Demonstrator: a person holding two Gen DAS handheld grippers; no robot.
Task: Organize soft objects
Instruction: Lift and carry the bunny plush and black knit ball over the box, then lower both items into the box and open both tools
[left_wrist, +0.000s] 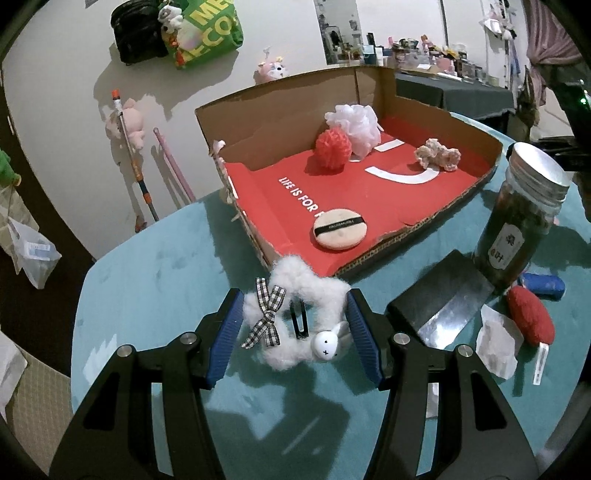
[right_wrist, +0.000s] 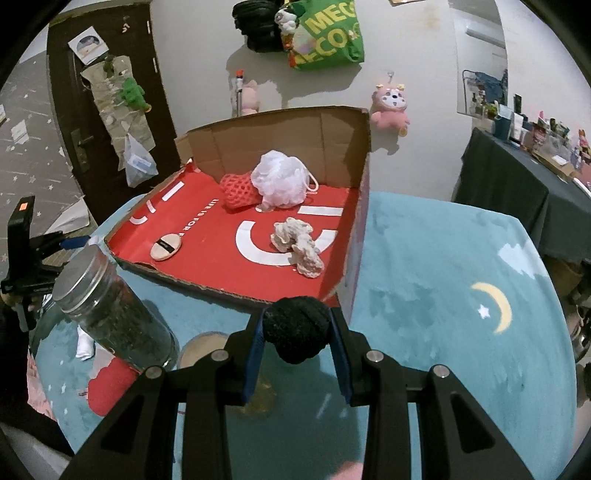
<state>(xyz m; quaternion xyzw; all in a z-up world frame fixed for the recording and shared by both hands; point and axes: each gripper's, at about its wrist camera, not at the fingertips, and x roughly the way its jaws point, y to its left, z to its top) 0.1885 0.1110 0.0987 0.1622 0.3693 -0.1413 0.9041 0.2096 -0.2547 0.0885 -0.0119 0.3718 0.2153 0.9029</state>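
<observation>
My left gripper (left_wrist: 293, 325) is shut on a white fluffy scrunchie (left_wrist: 310, 288) with a checked bow and a small bunny head, held above the teal cloth just short of the box's near edge. My right gripper (right_wrist: 297, 332) is shut on a black spongy ball (right_wrist: 295, 328), close to the box's near corner. The open cardboard box (left_wrist: 273, 107) with a red floor (right_wrist: 207, 254) holds a white mesh pouf (left_wrist: 354, 125), a red mesh ball (left_wrist: 332, 149), a beige crocheted piece (left_wrist: 437, 153) and a round powder puff (left_wrist: 340, 234).
A tall jar with a metal lid (left_wrist: 524, 218) stands right of the box; the same jar (right_wrist: 110, 314) shows left in the right wrist view. Beside it lie a dark block (left_wrist: 436, 295), a red knitted pouch (left_wrist: 532, 319), a blue item (left_wrist: 543, 284) and crumpled plastic (left_wrist: 496, 343). Teal cloth (right_wrist: 443, 295) covers the table.
</observation>
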